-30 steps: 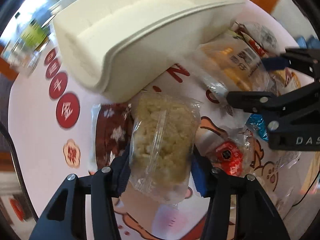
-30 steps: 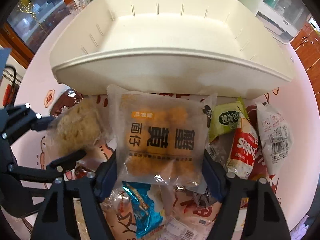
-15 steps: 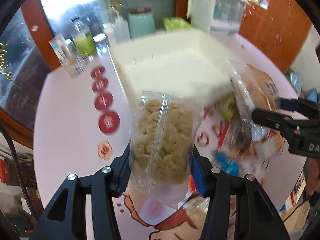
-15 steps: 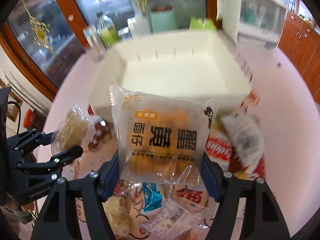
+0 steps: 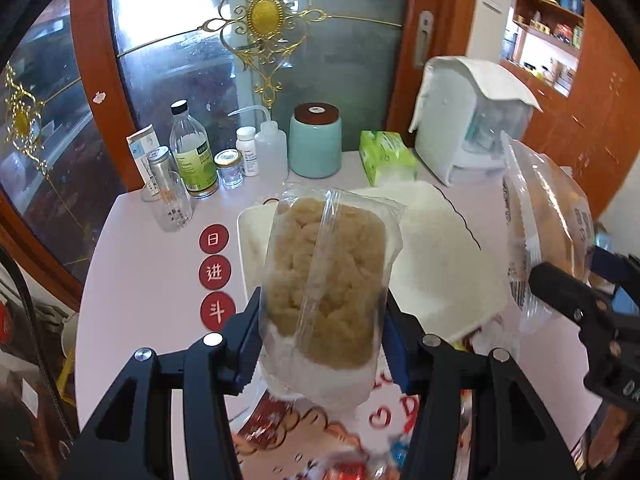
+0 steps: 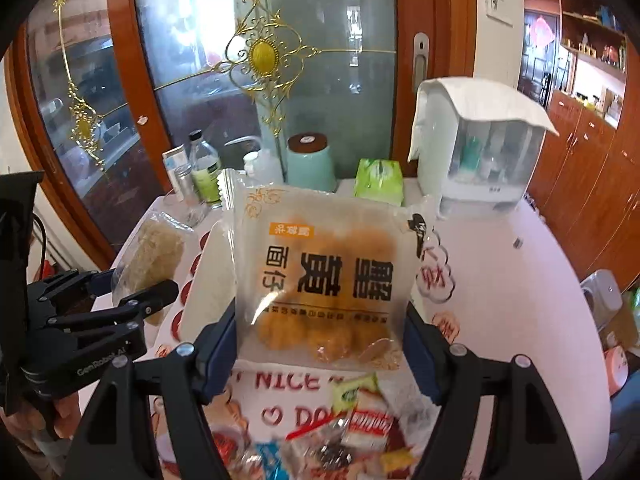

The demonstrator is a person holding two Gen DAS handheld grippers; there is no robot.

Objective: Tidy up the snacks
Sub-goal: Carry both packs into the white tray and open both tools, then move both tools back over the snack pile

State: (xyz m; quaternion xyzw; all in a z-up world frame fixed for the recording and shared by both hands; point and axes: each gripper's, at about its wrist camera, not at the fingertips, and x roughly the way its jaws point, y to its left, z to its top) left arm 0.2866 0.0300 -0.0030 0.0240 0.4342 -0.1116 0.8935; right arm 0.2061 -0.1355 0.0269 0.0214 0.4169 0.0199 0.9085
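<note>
Two grippers each clamp one snack packet, both lifted above the table. Left gripper [image 5: 322, 344]: jaws closed on the lower sides of a clear packet of beige crumbly cake [image 5: 326, 280], held upright. Right gripper [image 6: 320, 344]: jaws closed on a frosted packet of golden-brown pieces [image 6: 324, 280] with large black print, also upright. Below and nearest the cameras, a loose heap of small wrapped snacks [image 6: 352, 428] lies on the pink printed tablecloth [image 6: 520, 300]. Behind both packets sits the white tray [image 5: 436, 264], largely hidden by them; whether it holds anything cannot be told. Farther back, along the table's far edge: a glass beaker [image 5: 170, 204], a clear bottle with a green label [image 5: 192, 152], a mint-green canister with a brown lid [image 5: 316, 140], a green tissue pack [image 5: 384, 156] and a white storage box [image 6: 480, 144]. Beyond stands a glass door with gilt ornament [image 5: 264, 12].
</note>
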